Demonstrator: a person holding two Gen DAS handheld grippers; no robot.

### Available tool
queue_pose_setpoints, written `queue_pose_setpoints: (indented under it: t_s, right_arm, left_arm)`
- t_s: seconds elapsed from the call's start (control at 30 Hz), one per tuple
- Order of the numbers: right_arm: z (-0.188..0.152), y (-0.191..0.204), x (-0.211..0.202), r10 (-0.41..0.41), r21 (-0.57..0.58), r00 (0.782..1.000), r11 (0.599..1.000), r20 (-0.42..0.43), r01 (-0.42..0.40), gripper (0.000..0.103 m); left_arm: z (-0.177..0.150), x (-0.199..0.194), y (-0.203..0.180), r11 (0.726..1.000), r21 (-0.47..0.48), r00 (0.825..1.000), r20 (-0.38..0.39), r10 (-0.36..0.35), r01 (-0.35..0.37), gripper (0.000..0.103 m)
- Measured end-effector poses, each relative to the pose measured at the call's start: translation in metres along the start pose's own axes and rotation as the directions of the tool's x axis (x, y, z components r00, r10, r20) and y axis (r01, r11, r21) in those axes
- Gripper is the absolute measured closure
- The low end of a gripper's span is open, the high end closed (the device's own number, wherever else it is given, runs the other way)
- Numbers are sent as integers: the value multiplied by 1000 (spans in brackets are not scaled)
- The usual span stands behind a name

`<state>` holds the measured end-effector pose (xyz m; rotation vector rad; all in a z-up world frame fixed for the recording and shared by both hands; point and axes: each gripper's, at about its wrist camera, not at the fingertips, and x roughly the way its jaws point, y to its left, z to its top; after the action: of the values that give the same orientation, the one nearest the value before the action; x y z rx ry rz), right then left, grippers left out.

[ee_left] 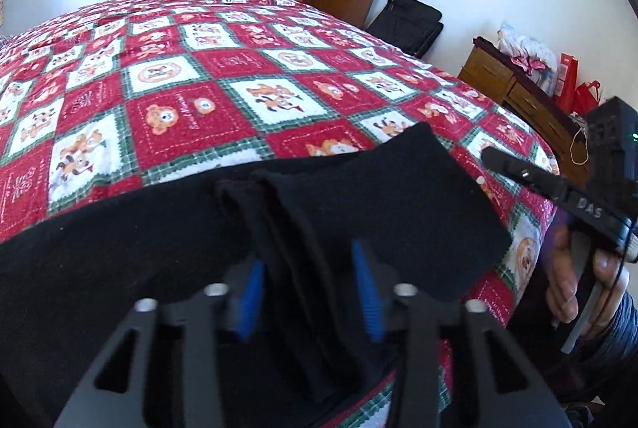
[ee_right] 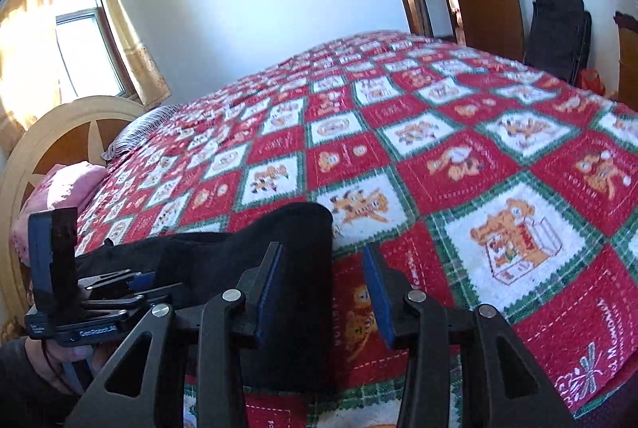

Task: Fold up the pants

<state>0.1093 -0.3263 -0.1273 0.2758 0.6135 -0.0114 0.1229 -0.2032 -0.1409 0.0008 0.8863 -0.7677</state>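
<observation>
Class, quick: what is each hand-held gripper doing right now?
Left hand-held gripper: closed on a bunched fold of the black pants.
Right hand-held gripper: open, holding nothing, beside the pants' edge.

Ahead of both grippers the quilt (ee_right: 478, 133) lies flat and bare to its far edge, with open passage over it. The black pants (ee_left: 359, 188) fill the near edge before the left gripper (ee_left: 311, 292), a fold bunched between its pads. The right gripper (ee_right: 323, 292) stands beside the pants' end, only quilt between its pads. Beyond the bed stand a cabinet (ee_left: 506, 81) and a black bag (ee_left: 414, 21).
</observation>
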Motion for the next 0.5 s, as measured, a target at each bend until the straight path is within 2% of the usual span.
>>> queue_pose_setpoints:
  t_s: [0.03,0.07,0.3,0.5]
  right_arm:
    - [0,2,-4,-7,-9,1000,1000,22,7,53]
    - [-3,2,-9,-9,-12,999,1000,36,10,49]
    - [-6,2,-7,-6,-8,999,1000,32,6,48]
    - [-10,7,-4,-1,-25,1000,1000,21,1,48]
  left_arm:
    - [0,-2,3,1000,-11,1000,5,-1,1,85]
    - [0,-6,7,999,-28,1000,11,-17,17,90]
    - [2,-37,16,995,-66,994,84,-72,77,90]
    - [-1,-66,43,988,-140,991,126,-45,62,90]
